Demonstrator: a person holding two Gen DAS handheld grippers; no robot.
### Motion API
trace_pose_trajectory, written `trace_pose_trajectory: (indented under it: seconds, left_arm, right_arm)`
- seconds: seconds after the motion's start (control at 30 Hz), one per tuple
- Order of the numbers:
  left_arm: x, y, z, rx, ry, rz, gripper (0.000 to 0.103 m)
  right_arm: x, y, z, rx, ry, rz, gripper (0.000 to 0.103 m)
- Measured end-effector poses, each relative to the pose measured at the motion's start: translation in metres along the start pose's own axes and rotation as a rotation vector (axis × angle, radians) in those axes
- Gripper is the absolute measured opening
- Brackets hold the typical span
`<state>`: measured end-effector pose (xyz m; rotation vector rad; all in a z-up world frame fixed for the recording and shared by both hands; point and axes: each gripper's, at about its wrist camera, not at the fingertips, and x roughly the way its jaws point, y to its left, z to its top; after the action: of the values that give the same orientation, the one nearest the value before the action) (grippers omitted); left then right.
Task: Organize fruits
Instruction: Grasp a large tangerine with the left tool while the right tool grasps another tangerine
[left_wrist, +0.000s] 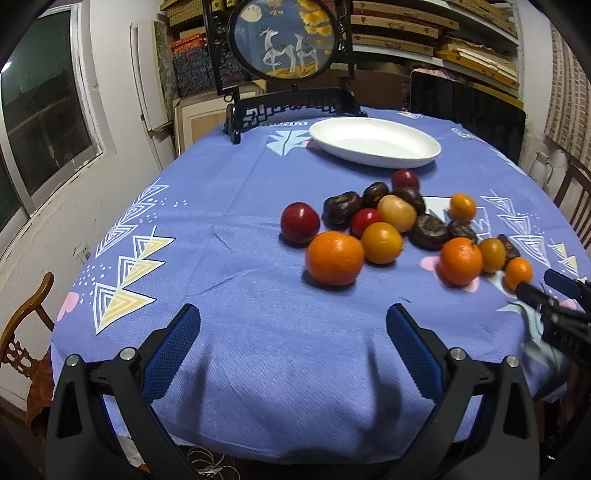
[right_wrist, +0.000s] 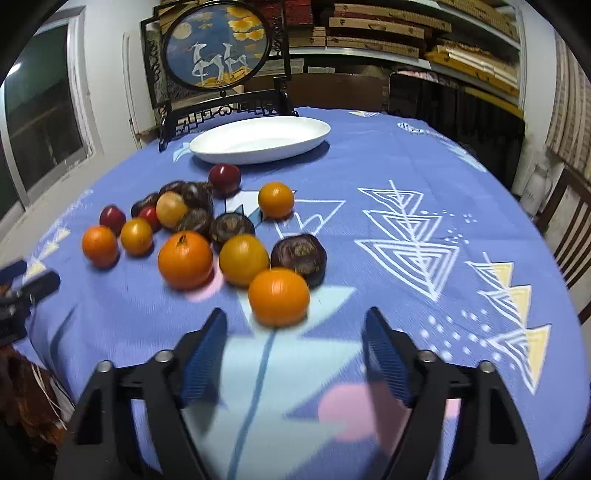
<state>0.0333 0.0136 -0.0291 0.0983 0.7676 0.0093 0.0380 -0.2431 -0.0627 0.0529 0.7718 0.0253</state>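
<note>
Several fruits lie loose on the blue tablecloth (left_wrist: 240, 192): oranges (left_wrist: 334, 257), yellow fruits (left_wrist: 381, 242), red plums (left_wrist: 299, 222) and dark brown fruits (left_wrist: 341, 209). An empty white oval plate (left_wrist: 375, 142) sits behind them, also in the right wrist view (right_wrist: 260, 140). My left gripper (left_wrist: 293, 319) is open and empty, short of the nearest orange. My right gripper (right_wrist: 295, 325) is open and empty, just in front of an orange (right_wrist: 278, 297); it also shows at the left view's right edge (left_wrist: 546, 288).
A framed round deer picture on a dark stand (left_wrist: 282, 37) stands behind the plate at the table's far edge. Wooden chairs (left_wrist: 22, 325) stand at the table's sides. Shelves of stacked boxes (right_wrist: 406, 29) fill the back wall. A window (left_wrist: 40, 110) is at left.
</note>
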Motion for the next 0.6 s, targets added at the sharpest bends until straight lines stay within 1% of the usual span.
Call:
trace_pose_trajectory:
  seconds: [0.03, 0.07, 0.1, 0.13, 0.2, 0.23, 0.37, 0.47, 0.6]
  left_arm:
    - [0.003, 0.001, 0.001, -0.003, 0.005, 0.002, 0.099]
    - [0.005, 0.002, 0.002, -0.006, 0.008, 0.004, 0.099]
    - [0.008, 0.003, 0.003, -0.008, 0.011, 0.006, 0.099]
    - [0.011, 0.003, 0.005, -0.009, 0.014, 0.008, 0.099]
    - [0.017, 0.004, 0.007, -0.006, 0.020, 0.011, 0.099]
    - [0.020, 0.003, 0.009, -0.005, 0.025, 0.014, 0.099]
    - [0.027, 0.000, 0.013, 0.005, 0.026, 0.019, 0.099]
    - [0.032, -0.007, 0.015, 0.031, 0.027, 0.022, 0.099]
    - [0.047, -0.021, 0.021, 0.099, 0.044, -0.006, 0.099]
  right_arm:
    - [0.004, 0.000, 0.002, -0.002, 0.006, 0.004, 0.057]
    - [0.009, -0.001, 0.003, 0.000, 0.019, 0.009, 0.053]
    - [0.012, 0.000, 0.003, 0.003, 0.027, 0.015, 0.052]
    - [0.015, -0.001, 0.003, 0.008, 0.033, 0.027, 0.049]
    - [0.016, -0.001, 0.003, 0.009, 0.019, 0.056, 0.038]
    - [0.015, -0.001, 0.003, 0.008, 0.011, 0.059, 0.037]
    - [0.007, -0.006, -0.001, 0.029, -0.055, 0.144, 0.037]
    - [0.003, -0.011, -0.002, 0.044, -0.080, 0.173, 0.037]
    - [0.006, -0.014, -0.003, 0.052, -0.074, 0.163, 0.037]
